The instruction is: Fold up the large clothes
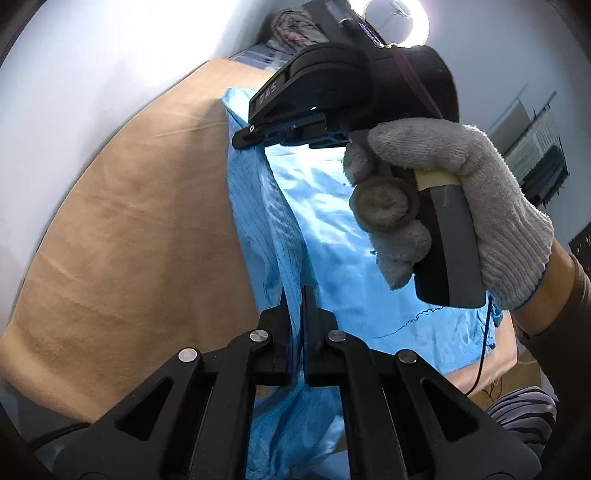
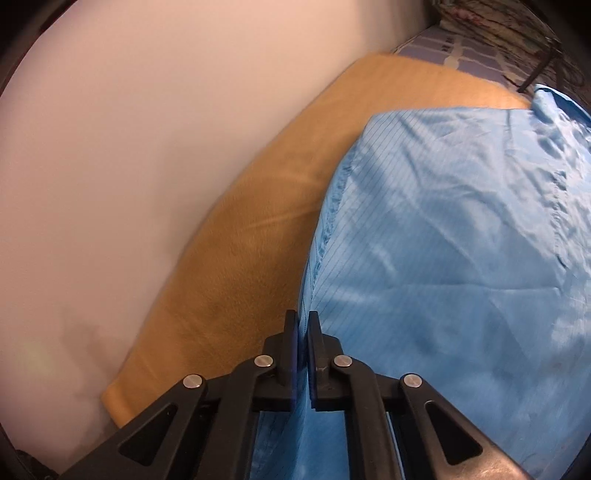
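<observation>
A large light-blue garment [image 1: 325,229] with thin pinstripes lies spread on a tan blanket [image 1: 129,240]. My left gripper [image 1: 298,295] is shut on the garment's left edge near the front. My right gripper [image 1: 255,134] shows in the left wrist view, held by a gloved hand [image 1: 461,206], shut on the same edge farther back. In the right wrist view my right gripper [image 2: 303,325] is shut on the garment [image 2: 461,258] at its seamed edge, with the blanket [image 2: 251,229] to the left.
A white wall [image 2: 129,147] runs along the blanket's left side. A patterned bundle of bedding [image 1: 295,26] sits at the far end. A bright ring lamp [image 1: 399,22] shines above. A thin black cable [image 1: 484,350] hangs at the right edge.
</observation>
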`<state>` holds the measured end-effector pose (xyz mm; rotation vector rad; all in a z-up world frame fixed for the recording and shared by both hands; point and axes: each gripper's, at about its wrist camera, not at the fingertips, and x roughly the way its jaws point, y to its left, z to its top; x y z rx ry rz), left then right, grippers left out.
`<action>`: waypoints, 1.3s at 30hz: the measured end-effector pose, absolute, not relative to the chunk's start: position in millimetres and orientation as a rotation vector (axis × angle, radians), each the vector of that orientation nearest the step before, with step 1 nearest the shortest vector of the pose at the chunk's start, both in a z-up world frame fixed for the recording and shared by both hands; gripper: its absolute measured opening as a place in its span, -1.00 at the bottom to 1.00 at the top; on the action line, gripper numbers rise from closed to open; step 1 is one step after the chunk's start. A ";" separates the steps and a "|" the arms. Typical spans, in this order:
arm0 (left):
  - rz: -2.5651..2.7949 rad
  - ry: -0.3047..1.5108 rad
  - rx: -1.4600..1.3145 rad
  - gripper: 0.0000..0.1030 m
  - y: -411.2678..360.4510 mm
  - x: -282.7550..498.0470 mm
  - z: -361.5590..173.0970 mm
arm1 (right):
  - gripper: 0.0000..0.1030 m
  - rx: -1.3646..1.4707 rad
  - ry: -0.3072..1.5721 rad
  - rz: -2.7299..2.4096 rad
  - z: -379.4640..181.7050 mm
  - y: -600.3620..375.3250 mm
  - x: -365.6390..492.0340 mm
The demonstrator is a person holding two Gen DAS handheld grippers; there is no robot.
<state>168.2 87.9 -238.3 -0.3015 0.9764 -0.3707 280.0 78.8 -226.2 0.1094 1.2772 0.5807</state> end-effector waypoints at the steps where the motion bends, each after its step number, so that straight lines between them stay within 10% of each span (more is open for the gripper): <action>1: -0.381 0.974 -0.292 -0.99 83.0 167.7 -235.5 | -0.99 0.126 1.264 0.583 -221.7 70.3 278.9; 10: -0.530 0.978 -0.205 -0.98 33.0 153.5 -204.6 | -1.00 0.311 1.168 0.520 -204.6 -39.7 250.4; 14: -0.561 0.944 -0.196 -0.64 29.1 139.8 -187.3 | -1.00 0.403 1.159 0.476 -212.8 -97.5 235.4; 39: -0.413 0.991 -0.162 -0.64 32.3 184.0 -221.2 | -0.91 0.526 1.175 0.304 -266.4 -233.3 211.3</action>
